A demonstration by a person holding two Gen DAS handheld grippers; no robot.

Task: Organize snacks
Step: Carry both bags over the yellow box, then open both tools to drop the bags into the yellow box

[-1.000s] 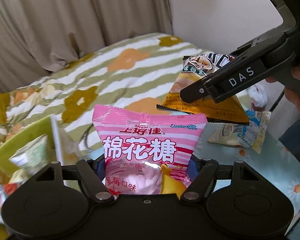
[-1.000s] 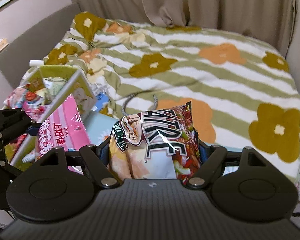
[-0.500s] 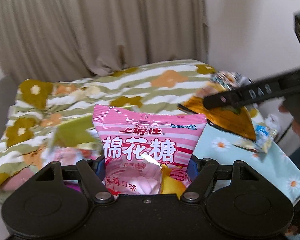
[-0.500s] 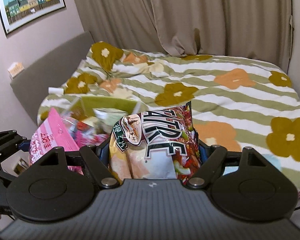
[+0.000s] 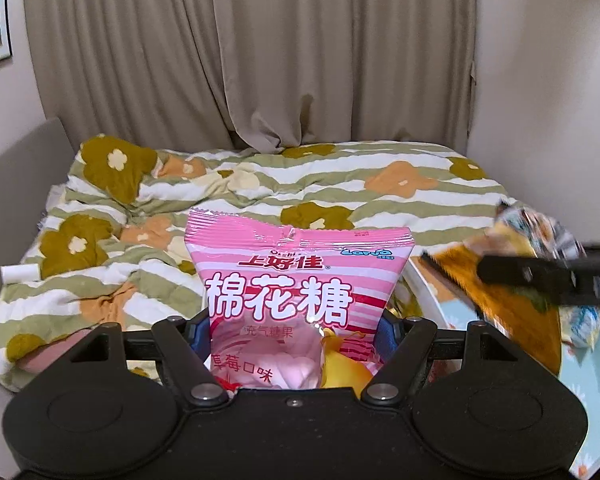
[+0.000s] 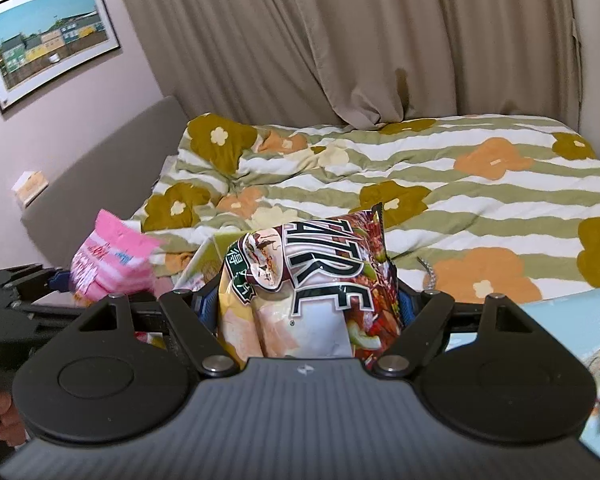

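Note:
My left gripper (image 5: 296, 328) is shut on a pink marshmallow bag (image 5: 296, 276) and holds it upright in the air. The same bag shows at the left of the right wrist view (image 6: 108, 264). My right gripper (image 6: 304, 304) is shut on a chip bag with big white letters (image 6: 308, 280). That bag shows blurred at the right of the left wrist view (image 5: 512, 280), clamped in the black fingers (image 5: 540, 276). A green-sided box (image 6: 208, 256) peeks out behind the chip bag, mostly hidden.
A bed with a green striped flower quilt (image 5: 260, 188) fills the middle distance, with curtains (image 5: 260, 60) behind. A light blue daisy tablecloth (image 6: 572, 316) lies at the lower right, with a small snack packet (image 5: 584, 320) on it. A framed picture (image 6: 48, 52) hangs on the left wall.
Both grippers have lifted and tilted up with their bags; the view now takes in the whole bed and the curtains. The green box has dropped almost out of sight.

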